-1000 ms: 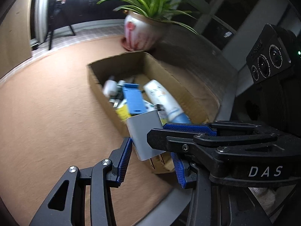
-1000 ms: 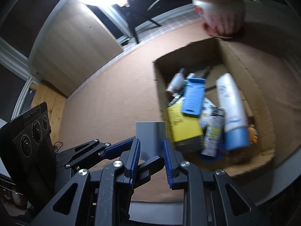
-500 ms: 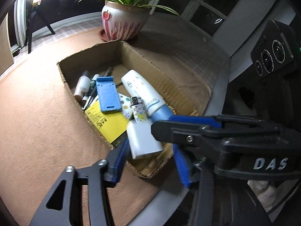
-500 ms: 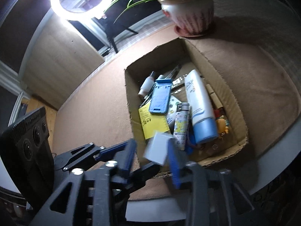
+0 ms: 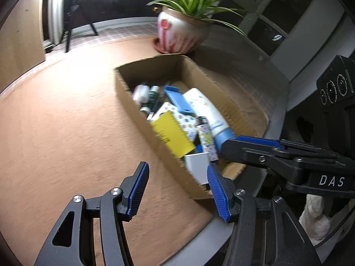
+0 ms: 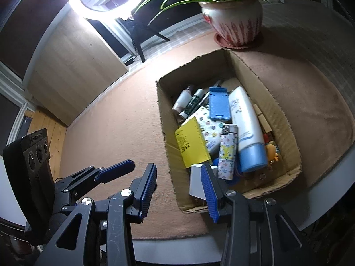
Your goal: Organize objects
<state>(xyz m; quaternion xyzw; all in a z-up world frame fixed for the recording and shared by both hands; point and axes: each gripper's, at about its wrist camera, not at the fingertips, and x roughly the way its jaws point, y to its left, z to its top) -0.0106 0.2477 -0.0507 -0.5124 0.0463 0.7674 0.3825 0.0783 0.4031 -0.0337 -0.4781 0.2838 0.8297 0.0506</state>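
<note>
Tongs on the left are opening, nothing between the pads, over the brown surface. Right tongs stand apart and empty. Beside them the white box lies in the cardboard box's near corner, below the yellow card.

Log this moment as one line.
left hand-held gripper: opening, empty | right hand-held gripper: open, empty | white box: inside cardboard box, near corner
</note>
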